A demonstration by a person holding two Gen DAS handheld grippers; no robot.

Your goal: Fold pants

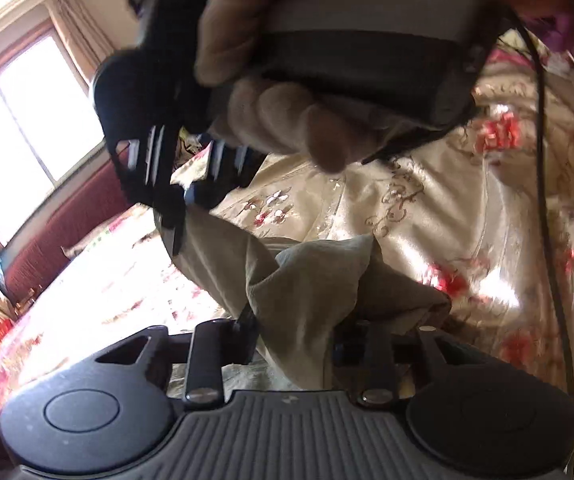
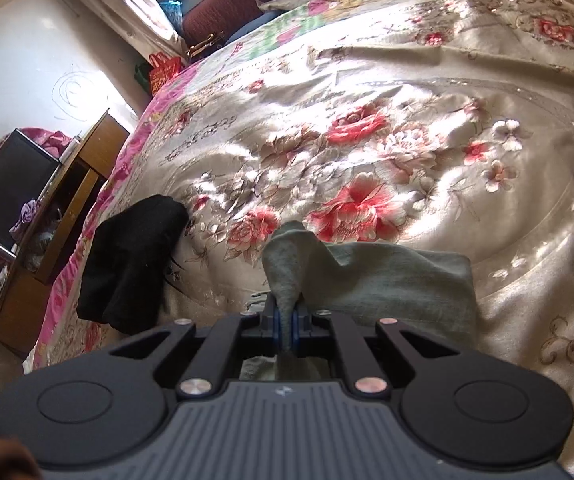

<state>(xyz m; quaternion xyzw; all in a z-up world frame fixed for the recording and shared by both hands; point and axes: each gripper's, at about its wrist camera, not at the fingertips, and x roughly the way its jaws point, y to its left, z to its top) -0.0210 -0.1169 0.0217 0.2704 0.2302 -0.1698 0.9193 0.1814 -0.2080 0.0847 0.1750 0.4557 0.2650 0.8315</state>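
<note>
The grey-green pants lie bunched on the flowered bedspread. In the right wrist view my right gripper is shut on a raised fold of them, the cloth pinched between its blue pads. The left wrist view shows my left gripper low in the frame with a thick bunch of the pants filling the gap between its fingers, which press on it. Higher up, a hand holds the right gripper, which grips the same cloth at its far end.
A black garment lies near the bed's left edge. Beyond that edge stand a wooden cabinet and a dark screen. A dark red headboard and a window are at the far end. A black cable hangs at the right.
</note>
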